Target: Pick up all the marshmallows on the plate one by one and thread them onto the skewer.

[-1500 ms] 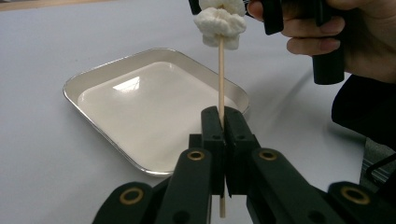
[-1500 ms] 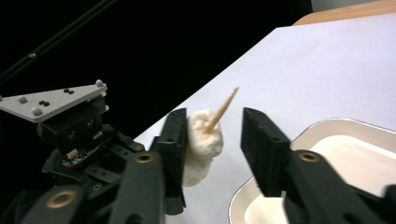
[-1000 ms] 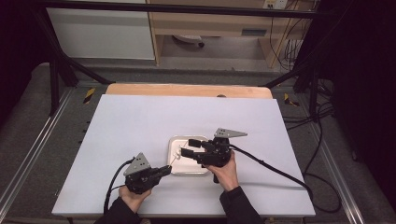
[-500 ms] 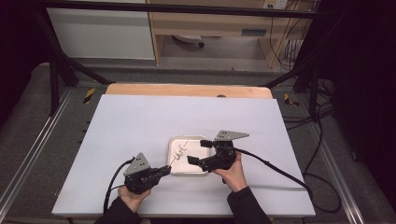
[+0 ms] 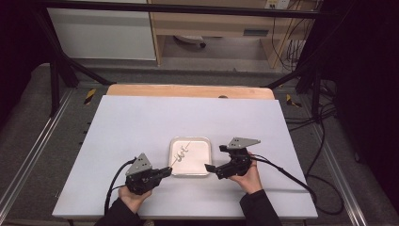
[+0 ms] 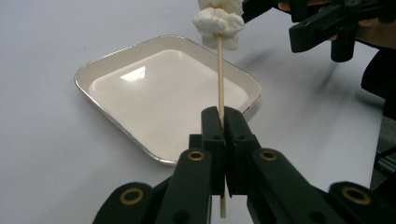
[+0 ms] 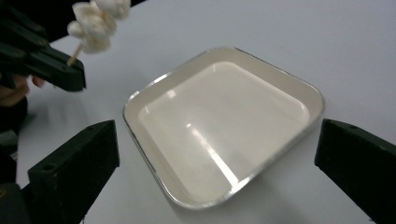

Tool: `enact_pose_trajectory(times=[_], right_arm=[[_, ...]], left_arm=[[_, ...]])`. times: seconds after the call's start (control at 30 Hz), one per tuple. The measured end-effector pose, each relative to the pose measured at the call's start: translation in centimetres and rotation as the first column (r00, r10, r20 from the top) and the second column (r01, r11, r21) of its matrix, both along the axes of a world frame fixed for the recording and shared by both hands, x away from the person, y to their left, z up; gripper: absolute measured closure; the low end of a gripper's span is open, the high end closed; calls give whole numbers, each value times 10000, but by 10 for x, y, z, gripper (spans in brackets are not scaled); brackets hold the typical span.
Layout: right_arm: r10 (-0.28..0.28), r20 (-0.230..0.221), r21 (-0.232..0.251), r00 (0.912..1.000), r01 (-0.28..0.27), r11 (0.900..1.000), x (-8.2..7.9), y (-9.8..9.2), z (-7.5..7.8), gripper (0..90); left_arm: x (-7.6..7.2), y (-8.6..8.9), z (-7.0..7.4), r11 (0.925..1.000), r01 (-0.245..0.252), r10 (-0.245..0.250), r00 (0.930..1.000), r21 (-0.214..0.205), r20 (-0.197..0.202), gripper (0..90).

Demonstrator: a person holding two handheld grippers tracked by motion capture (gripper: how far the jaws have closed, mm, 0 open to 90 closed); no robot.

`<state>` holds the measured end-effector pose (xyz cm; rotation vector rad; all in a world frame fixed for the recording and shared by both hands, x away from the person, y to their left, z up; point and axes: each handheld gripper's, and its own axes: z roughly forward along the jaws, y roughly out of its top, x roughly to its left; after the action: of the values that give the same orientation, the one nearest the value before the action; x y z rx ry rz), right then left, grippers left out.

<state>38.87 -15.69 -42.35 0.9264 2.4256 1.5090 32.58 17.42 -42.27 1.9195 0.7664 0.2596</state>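
While the left gripper pinches the wooden skewer low on its bare stem, holding the soft, light marshmallows above the tray near the worktop's front edge, the right gripper gapes empty, its jaws just opened.

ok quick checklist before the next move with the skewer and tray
1. Left gripper shut on the skewer: ok.
2. White pieces sit on the skewer: ok; how firmly, cannot tell.
3. Right gripper open, nothing between its jaws, which have just been opening: ok.
4. Tray flat on the table, nothing lying in it: ok.
5. Right gripper apart from the skewer: ok.
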Motion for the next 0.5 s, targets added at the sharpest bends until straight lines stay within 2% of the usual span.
enact_pose_trajectory(times=[0.03,0.1,0.3,0.4,0.5], right_arm=[[0,0,0,10000,0,10000,0,0,0,6],[-21,21,-427,10000,22,9991,-2,-9,-4,3],[-13,-26,-746,10000,11,9972,-4,-23,-11,3],[-233,41,-1034,9997,236,9944,-6,-36,-14,3],[-367,44,-1032,9993,369,9940,-8,-43,-15,3]], left_arm=[[1,0,0,10000,19,-19,10000,-11,-9,885],[2,1,1,10000,16,-16,10000,31,-84,884],[5,1,4,9997,68,-62,9996,220,-265,884],[8,1,7,9996,49,-40,9995,290,-320,883],[10,0,10,9991,4,11,9994,424,-345,883]])
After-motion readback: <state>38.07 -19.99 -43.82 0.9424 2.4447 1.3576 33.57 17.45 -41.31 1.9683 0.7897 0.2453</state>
